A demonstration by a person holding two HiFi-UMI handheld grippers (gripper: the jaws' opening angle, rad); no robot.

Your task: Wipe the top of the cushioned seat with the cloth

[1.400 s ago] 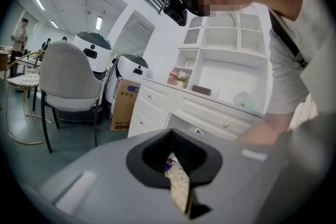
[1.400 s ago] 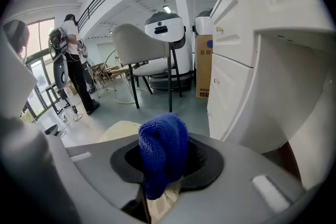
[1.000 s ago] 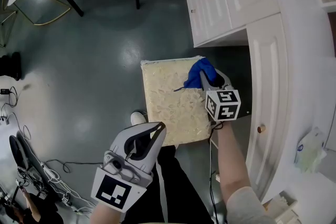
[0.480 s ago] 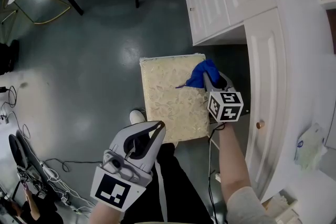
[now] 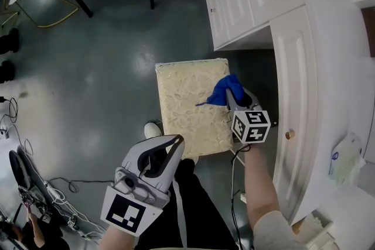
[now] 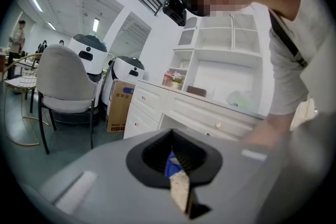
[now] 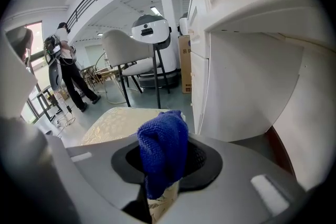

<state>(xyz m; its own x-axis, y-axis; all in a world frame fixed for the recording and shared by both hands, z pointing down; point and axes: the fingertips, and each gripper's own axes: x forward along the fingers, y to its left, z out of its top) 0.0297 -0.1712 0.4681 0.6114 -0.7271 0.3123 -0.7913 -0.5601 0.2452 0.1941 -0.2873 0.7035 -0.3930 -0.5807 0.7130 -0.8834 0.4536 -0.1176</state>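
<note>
Blue cloth [image 5: 226, 89] clamped in the right gripper [image 5: 230, 98] on the cushioned seat [image 5: 184, 108]; left gripper [image 5: 175, 144] closed, empty

blue knit cloth [image 5: 227, 90], cream floral-patterned cushioned seat [image 5: 184, 109]

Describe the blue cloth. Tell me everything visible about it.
The blue cloth is a deep blue, knit-looking fabric, bunched into a lump. The right claw is shut on it, so it bulges past the tips. It sits on the cream patterned cushioned seat, near its right edge in the head view, with a thin strand trailing leftward.
</note>
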